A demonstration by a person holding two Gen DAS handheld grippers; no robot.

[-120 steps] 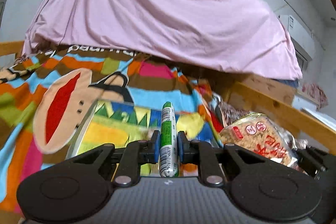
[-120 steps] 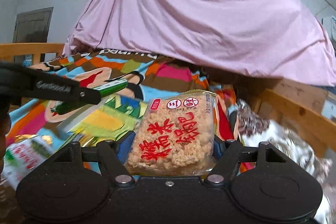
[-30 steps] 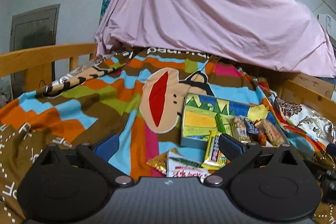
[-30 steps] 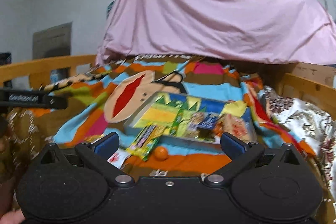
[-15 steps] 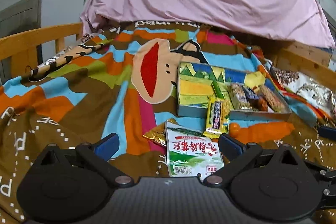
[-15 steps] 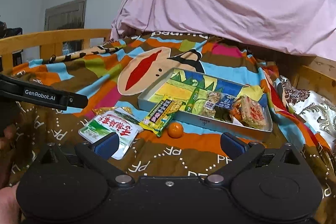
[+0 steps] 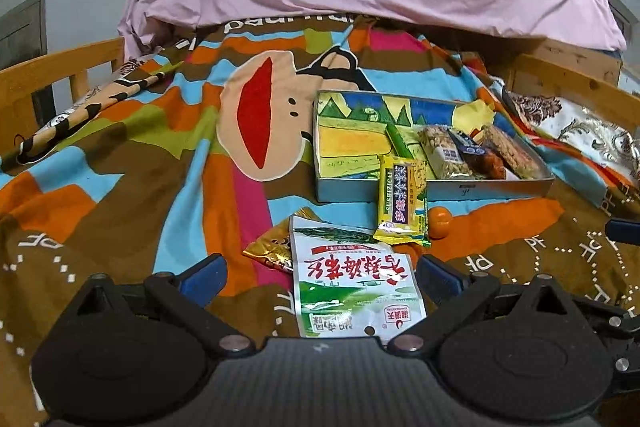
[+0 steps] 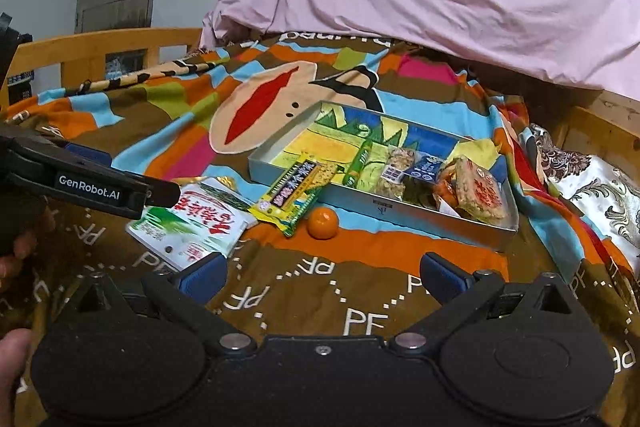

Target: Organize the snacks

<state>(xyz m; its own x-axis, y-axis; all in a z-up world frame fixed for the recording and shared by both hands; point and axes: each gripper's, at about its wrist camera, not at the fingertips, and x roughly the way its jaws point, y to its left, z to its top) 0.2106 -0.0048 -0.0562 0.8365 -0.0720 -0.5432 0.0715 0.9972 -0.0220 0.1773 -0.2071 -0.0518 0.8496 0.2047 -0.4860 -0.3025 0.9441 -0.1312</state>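
Snacks are lying on a striped blanket (image 7: 132, 163), some in a tin (image 7: 332, 187), some in front of it. Left gripper (image 7: 320, 277) is hovering with its jaws spread wide and gripping nothing; a white-and-green pouch (image 7: 352, 283) is lying flat between the two blue pads (image 7: 204, 277), its near end running under the gripper body. Whether the pads are touching it is unclear. A gold wrapper (image 7: 276, 247) is peeking out from under the pouch's left edge. A yellow bar (image 7: 400, 199) is leaning over the tin's front wall, lower end on the blanket. Just beside it, on the right, a small orange (image 7: 439, 223) is sitting on the blanket. Inside the tin, a green stick (image 7: 398, 141) is lying left of a row of packets, with a rice cake (image 8: 480, 195) at the right end. Right gripper (image 8: 322, 277) is also standing wide apart and empty, above bare blanket, with the orange and tin ahead of its jaws and apart from them. In the right wrist view the left gripper's finger is reaching over the pouch from the left. A hand (image 8: 16, 259) is showing at the left edge.
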